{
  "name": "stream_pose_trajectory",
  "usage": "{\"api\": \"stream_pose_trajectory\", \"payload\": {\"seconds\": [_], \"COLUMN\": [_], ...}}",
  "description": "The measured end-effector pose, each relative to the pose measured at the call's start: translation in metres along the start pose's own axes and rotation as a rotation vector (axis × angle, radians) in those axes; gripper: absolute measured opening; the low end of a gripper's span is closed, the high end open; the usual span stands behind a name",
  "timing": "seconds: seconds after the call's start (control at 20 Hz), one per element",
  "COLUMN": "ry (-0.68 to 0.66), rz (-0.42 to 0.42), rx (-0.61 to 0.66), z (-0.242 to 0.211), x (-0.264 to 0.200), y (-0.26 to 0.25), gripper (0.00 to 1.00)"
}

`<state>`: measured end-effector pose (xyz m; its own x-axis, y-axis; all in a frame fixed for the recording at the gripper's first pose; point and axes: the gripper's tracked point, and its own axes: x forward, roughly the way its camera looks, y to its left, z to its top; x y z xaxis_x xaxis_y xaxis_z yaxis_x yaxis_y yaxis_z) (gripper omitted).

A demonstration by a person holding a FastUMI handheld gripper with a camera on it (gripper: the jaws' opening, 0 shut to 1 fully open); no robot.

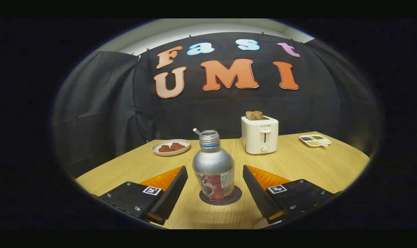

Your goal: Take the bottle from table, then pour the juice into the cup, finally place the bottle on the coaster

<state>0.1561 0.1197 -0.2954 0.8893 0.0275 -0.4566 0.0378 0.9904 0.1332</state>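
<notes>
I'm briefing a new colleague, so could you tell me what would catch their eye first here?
The silver bottle stands upright on a dark coaster, between the open gripper fingers, neither touching it. Beyond it, a white toaster holds bread, with a plate of food farther left.

Bystanders sitting on the light wood-grain counter [308, 165]

A white two-slot toaster [260, 135] is standing upright toward the back, with two brown slices of toast [254, 115] poking up from its slots. Well off to one side of it, a round white plate [170, 147] is carrying two reddish-brown pieces of food [172, 147] lying side by side. On the toaster's other side, near the counter's far corner, a white divided dish [315, 140] is holding dark, green and pale fillings in separate compartments.
</notes>
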Motion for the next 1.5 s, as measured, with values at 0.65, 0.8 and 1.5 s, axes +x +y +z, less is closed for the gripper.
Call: {"api": "stream_pose_trajectory", "payload": {"seconds": [0.65, 0.8, 1.5], "ry": [-0.262, -0.299, -0.465], "rz": [0.061, 0.063, 0.021], "rx": [-0.064, -0.061, -0.086], "z": [0.134, 0.151, 0.222], "x": [-0.147, -0.180, -0.282], "y": [-0.037, -0.055, -0.109], "gripper": [0.96, 0.96, 0.96]}}
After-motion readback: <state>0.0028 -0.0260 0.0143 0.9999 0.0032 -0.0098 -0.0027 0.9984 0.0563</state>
